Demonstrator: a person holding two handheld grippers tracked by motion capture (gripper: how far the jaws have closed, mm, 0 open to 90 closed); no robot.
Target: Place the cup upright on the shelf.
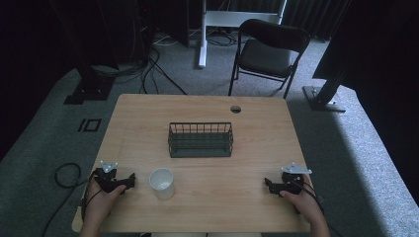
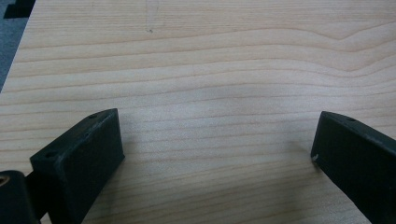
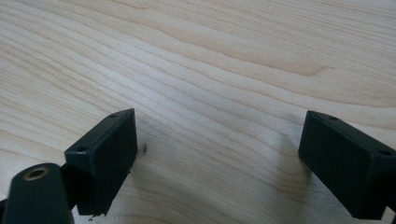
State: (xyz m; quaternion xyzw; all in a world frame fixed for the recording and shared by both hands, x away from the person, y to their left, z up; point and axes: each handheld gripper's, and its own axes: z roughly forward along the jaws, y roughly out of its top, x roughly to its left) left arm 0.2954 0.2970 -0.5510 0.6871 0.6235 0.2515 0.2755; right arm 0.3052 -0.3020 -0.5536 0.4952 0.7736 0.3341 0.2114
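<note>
Left tongs [image 1: 129, 180] and right tongs [image 1: 268, 183] rest low on the wooden tabletop [image 1: 257, 128], both released, jaws wide over bare wood. White cup [image 1: 162, 183] stands just beside the left tongs. Dark wire basket [image 1: 200, 139] sits mid-table, well apart from both.

The bench [image 1: 257, 123] lies mostly bare. A wire basket [image 1: 200, 140] stands at its middle, with open wood on every side of it. A white cup [image 1: 162, 183] stands near the front edge, just beside the left tongs [image 1: 129, 180], in the way of a straight pass toward the right. From the cup across to the right tongs [image 1: 267, 184] the front strip is free. Both tongs gape wide over bare wood, nothing between their jaws.
</note>
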